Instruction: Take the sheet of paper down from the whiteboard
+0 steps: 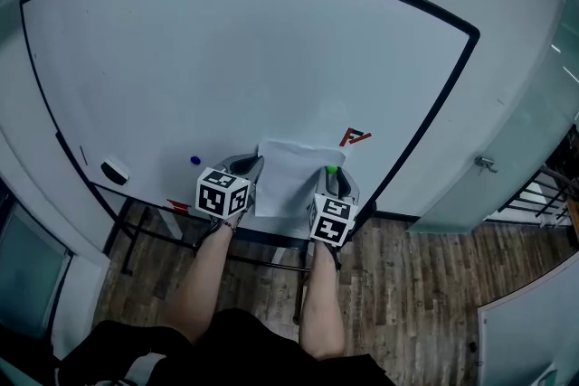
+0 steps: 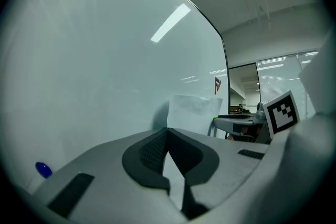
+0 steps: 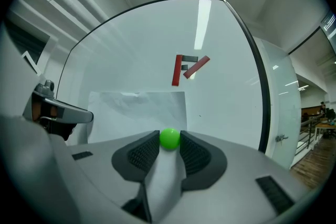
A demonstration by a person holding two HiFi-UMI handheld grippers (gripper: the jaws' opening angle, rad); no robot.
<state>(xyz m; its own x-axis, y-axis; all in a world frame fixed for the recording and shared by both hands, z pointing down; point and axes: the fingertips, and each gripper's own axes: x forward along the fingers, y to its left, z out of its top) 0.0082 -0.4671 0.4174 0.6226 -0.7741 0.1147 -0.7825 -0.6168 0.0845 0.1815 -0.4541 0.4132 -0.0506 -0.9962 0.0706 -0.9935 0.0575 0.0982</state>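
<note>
A white sheet of paper [image 1: 294, 176] [image 2: 193, 110] [image 3: 136, 110] lies flat against the lower part of the whiteboard [image 1: 226, 59]. My left gripper [image 1: 251, 165] [image 2: 167, 132] is at the sheet's left edge and shut on it, with paper showing between its jaws. My right gripper [image 1: 335, 176] [image 3: 169, 140] is at the sheet's right edge, shut on a small green magnet [image 1: 332, 169] [image 3: 169, 139] that sits on the paper. Each gripper shows at the edge of the other's view.
Red bar magnets [image 1: 355, 138] [image 3: 186, 68] sit on the board just up and right of the sheet. A blue magnet [image 1: 194, 161] [image 2: 43, 169] and an eraser [image 1: 115, 170] lie to the left. The board's black frame and stand, a glass door [image 1: 486, 164] at right.
</note>
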